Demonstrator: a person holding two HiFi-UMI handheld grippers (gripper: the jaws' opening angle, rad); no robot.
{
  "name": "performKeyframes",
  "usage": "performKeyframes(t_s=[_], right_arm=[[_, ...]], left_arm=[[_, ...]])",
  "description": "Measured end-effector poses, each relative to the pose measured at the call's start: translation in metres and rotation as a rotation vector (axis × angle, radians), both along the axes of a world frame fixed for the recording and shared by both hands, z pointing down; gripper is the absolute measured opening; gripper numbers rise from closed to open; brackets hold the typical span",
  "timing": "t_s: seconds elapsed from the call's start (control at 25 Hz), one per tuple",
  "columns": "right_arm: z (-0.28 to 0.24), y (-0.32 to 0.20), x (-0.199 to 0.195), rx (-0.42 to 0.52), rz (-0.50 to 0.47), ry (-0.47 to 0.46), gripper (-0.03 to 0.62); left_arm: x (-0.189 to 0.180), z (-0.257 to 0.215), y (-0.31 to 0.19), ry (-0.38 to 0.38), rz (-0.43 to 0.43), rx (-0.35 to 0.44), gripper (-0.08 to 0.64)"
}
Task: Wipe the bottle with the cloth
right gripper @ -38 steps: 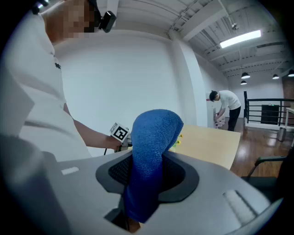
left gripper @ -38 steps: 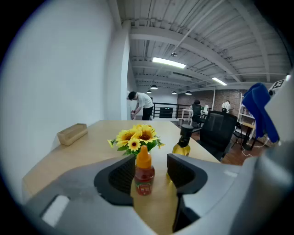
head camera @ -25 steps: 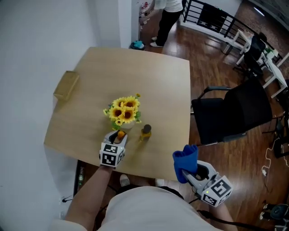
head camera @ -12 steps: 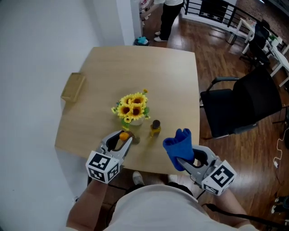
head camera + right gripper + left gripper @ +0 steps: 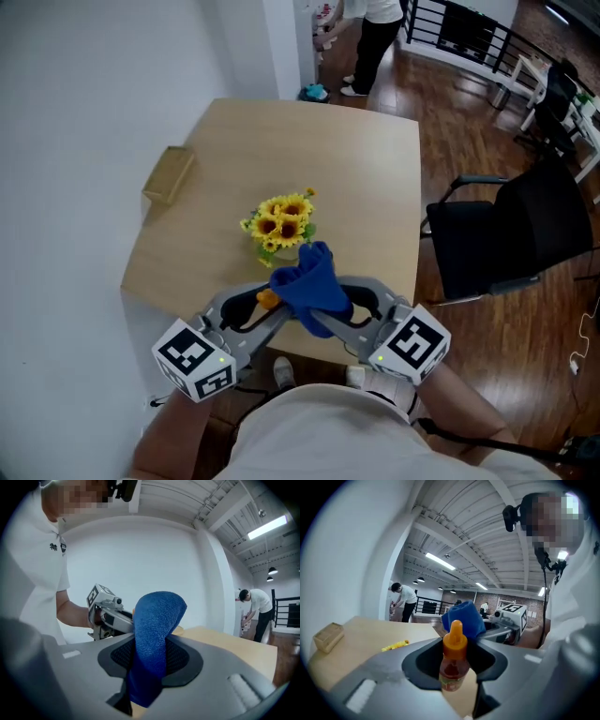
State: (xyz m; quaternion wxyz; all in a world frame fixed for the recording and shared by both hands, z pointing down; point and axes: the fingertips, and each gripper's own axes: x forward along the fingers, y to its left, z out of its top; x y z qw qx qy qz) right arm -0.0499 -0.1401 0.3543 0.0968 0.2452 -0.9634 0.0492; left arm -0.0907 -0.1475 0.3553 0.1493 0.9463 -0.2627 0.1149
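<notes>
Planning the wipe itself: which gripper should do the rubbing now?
Right. The right gripper is shut on the cloth, held close by the bottle; the left gripper clamps the bottle and should just steady it.

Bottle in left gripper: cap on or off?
On. The orange cap sits on top of the bottle, which the left gripper clamps by its body.

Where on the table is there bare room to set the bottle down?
The far half of the table, beyond the sunflowers, is bare, as is the strip between them and the brown block. The near edge is crowded: the left tongs with the bottle and the right tongs with the cloth meet there.
</notes>
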Motion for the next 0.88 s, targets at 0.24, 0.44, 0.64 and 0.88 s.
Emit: performKeyframes(t_s=[0.24,0.44,0.64,0.88], right_arm=[[0.059,0.004,0.033,-0.125,0.016,0.036,0.146],[0.109,0.009,0.059,-0.191,0.022,0.108,0.146],[0.067,0.022,0.065,-0.114,-0.006,0.04,0.146],[-0.006,0.066,0.036,0.063,-0.189,0.065,0.146]], left_arm=[[0.003,-0.024,0.011,0.052,-0.047,-0.007,0.158],[0.008,-0.039,0.015,0.066,-0.075,0.006,0.158],[0.008,-0.039,0.014,0.055,-0.12,0.0,0.158],[0.02,-0.024,0.015,0.041,-0.171,-0.028,0.158]])
